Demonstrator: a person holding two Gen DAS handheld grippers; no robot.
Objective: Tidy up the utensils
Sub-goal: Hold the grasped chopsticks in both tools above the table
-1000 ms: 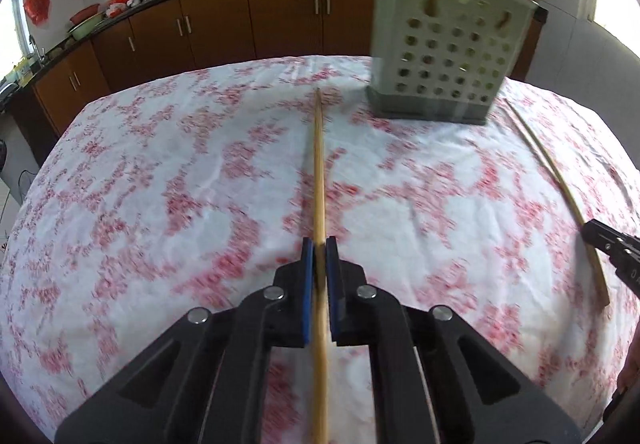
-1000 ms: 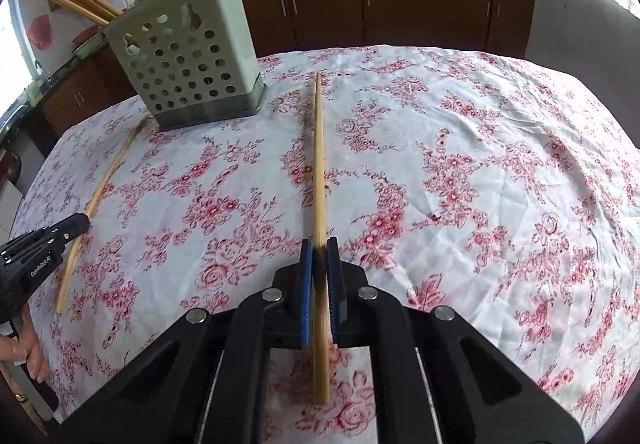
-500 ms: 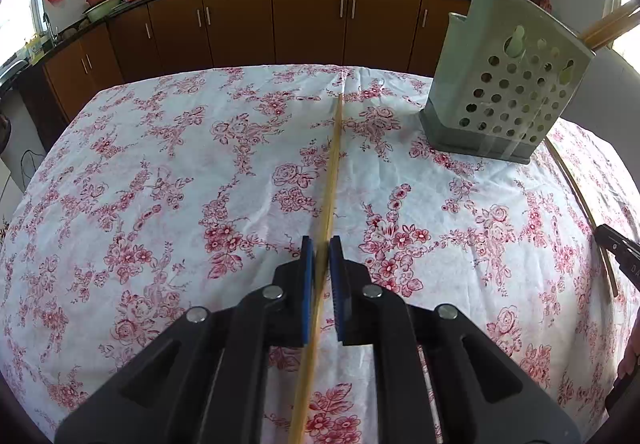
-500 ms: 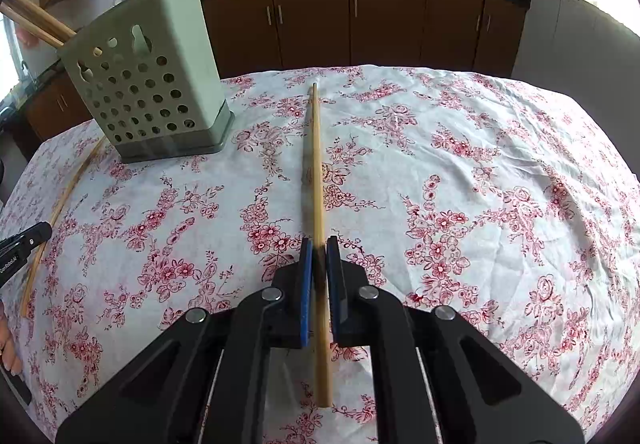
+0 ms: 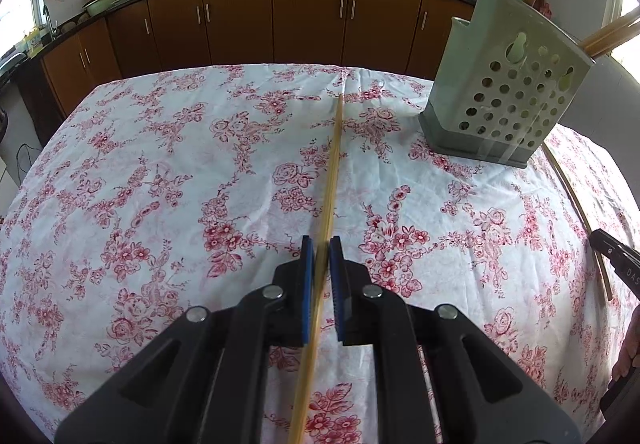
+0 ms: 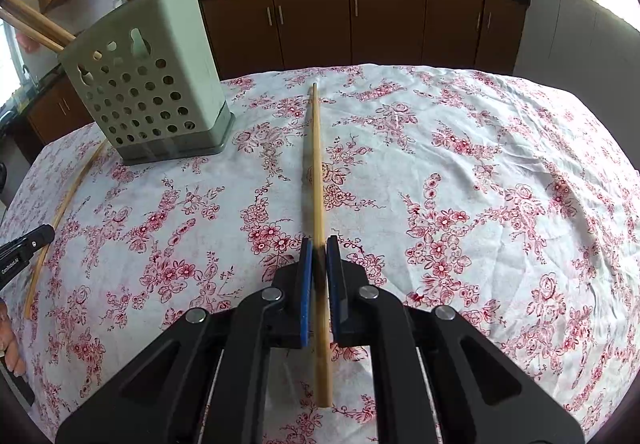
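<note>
A chopstick (image 5: 332, 180) is clamped between the pads of the left gripper (image 5: 321, 264), its tip reaching out over the floral cloth (image 5: 160, 184). A second chopstick (image 6: 316, 172) is pinched by the right gripper (image 6: 319, 262). The holder (image 6: 148, 92) stands upright on the cloth, holding more chopsticks.

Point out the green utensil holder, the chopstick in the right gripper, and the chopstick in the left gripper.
utensil holder (image 6: 144, 92): right wrist view, perforated front wall.
right gripper's chopstick (image 6: 317, 172): right wrist view, mid-shaft ahead of the pads.
left gripper's chopstick (image 5: 333, 172): left wrist view, mid-shaft ahead of the pads.
</note>
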